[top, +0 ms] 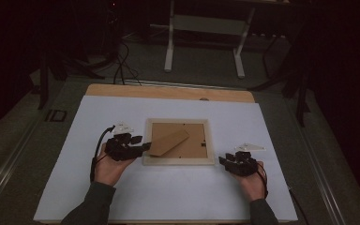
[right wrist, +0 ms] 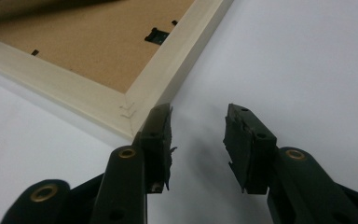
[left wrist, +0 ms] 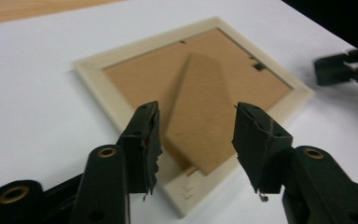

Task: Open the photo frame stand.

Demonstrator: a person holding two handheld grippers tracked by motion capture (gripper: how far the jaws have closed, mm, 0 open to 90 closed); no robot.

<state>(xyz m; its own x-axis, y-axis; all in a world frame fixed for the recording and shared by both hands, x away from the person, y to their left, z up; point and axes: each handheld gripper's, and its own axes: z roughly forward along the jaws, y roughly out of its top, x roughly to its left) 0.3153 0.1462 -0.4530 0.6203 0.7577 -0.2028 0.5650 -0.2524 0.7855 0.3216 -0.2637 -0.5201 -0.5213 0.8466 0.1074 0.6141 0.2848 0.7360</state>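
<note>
A pale wooden picture frame (top: 178,161) lies face down in the middle of the white sheet, its brown backing board (top: 198,137) up. A brown cardboard stand flap (top: 168,142) runs slantwise across the backing towards the near left corner. My left gripper (top: 145,146) is at that corner and open. In the left gripper view its jaws (left wrist: 196,108) stand on either side of the flap's end (left wrist: 200,140) without touching it, above the frame's rim (left wrist: 100,88). My right gripper (top: 222,160) is open and holds nothing beside the near right corner (right wrist: 130,112), its jaws (right wrist: 199,109) over bare sheet.
The white sheet (top: 168,192) covers a wooden table, whose far edge (top: 168,92) shows as a strip. A small metal clip (right wrist: 156,35) holds the backing. Beyond the table stand a white-legged rack (top: 204,28) and floor cables (top: 122,65). The right gripper (left wrist: 340,67) shows far right in the left gripper view.
</note>
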